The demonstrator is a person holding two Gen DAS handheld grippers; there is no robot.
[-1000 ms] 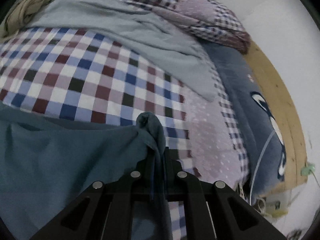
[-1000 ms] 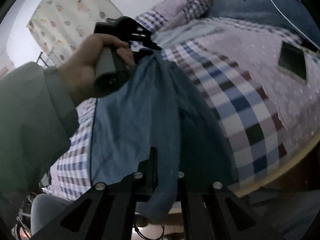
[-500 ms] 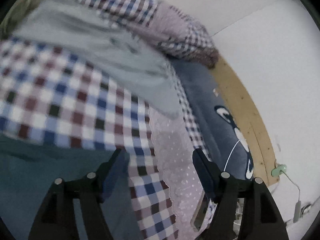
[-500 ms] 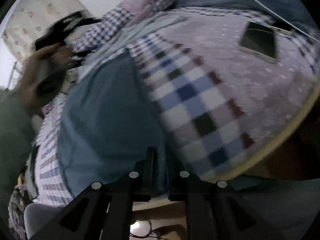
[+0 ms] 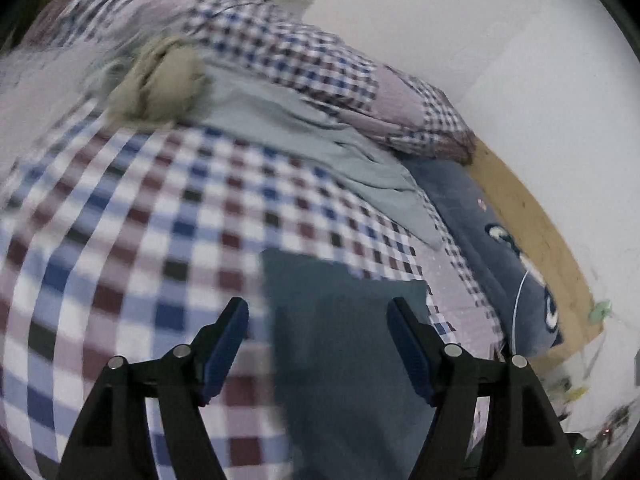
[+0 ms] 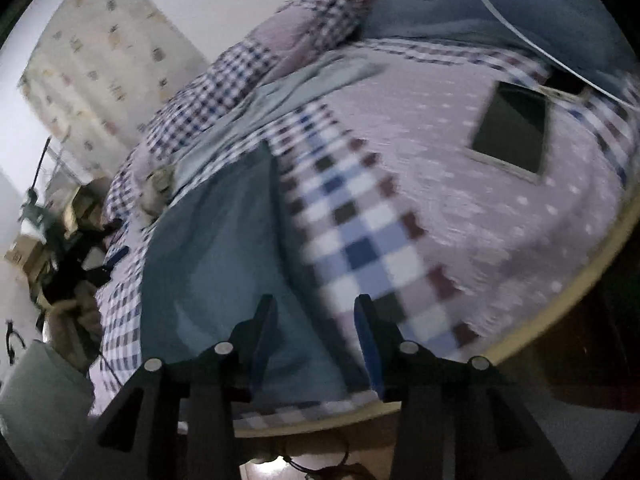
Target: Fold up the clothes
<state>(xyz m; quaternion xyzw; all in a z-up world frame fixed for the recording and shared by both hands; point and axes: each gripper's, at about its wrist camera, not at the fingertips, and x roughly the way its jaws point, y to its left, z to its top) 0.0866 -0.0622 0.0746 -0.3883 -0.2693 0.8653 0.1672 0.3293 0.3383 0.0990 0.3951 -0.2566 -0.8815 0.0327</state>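
Note:
A teal garment (image 5: 344, 340) lies flat on the checked bedspread (image 5: 132, 240), folded into a long strip. My left gripper (image 5: 318, 320) hangs above its far end, open, nothing between the blue pads. In the right wrist view the same teal garment (image 6: 212, 264) runs from the near bed edge away toward the pillows. My right gripper (image 6: 316, 320) is open over its near right edge, holding nothing. A light grey garment (image 5: 320, 148) lies spread further up the bed, and a crumpled beige garment (image 5: 160, 84) sits beside it.
A dark tablet (image 6: 512, 128) lies on the pink dotted sheet at the right. A navy pillow (image 5: 500, 248) with a white cable lines the wooden headboard (image 5: 532, 220). A checked quilt (image 5: 320, 60) is bunched by the wall. At far left a hand (image 6: 68, 304) holds the other gripper.
Both grippers have let go of the teal garment: the left one opened first, the right one after. The garment now lies flat on the bed, and the left gripper has drawn back.

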